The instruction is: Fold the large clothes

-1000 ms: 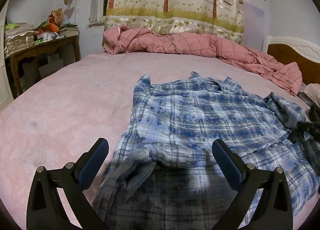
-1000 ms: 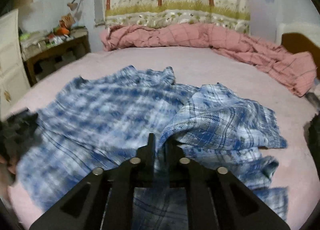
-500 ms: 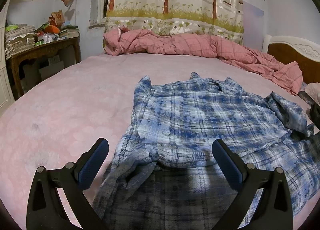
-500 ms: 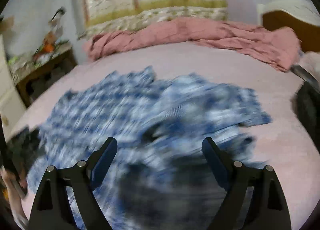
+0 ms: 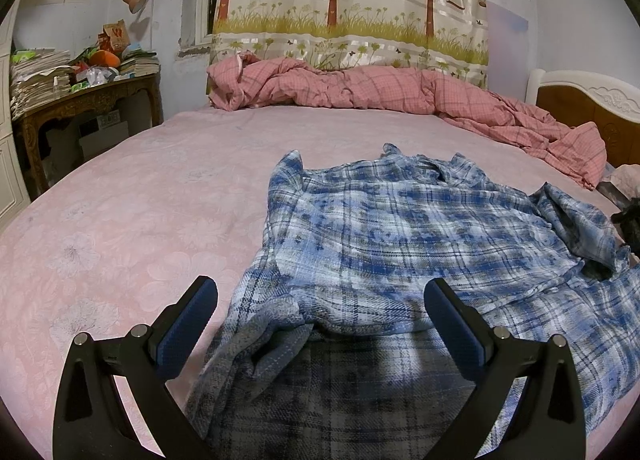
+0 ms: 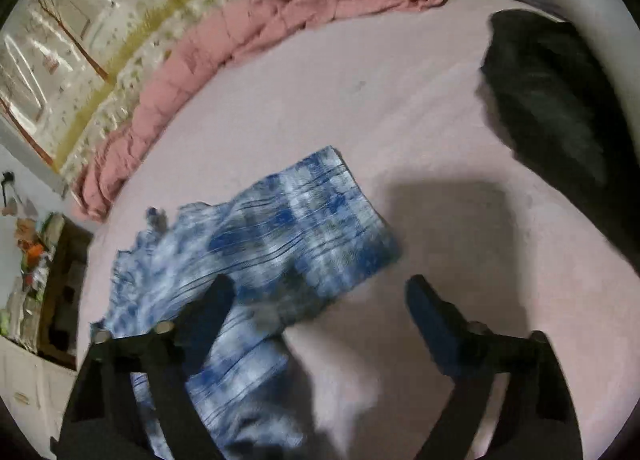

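A blue-and-white plaid shirt (image 5: 400, 244) lies spread on the pink bed (image 5: 140, 220), collar toward the far side. My left gripper (image 5: 320, 324) hovers open over its near hem, touching nothing. In the blurred, tilted right wrist view, the shirt's sleeve end (image 6: 288, 236) lies flat on the bed (image 6: 400, 100). My right gripper (image 6: 320, 296) stands wide above the sleeve's edge with its jaws closing slightly. Only the sheet and the sleeve's corner lie below the gap, and the pads press on nothing.
A rumpled pink checked quilt (image 5: 360, 88) runs along the bed's far side. A dark garment (image 6: 552, 92) lies to the right of the sleeve. A cluttered wooden side table (image 5: 80, 100) stands at the left, a headboard (image 5: 580, 108) at the right.
My right gripper let go of the shirt fold it pinched, opened wide, swung to the right over the sleeve end and rolled. The left gripper stayed still.
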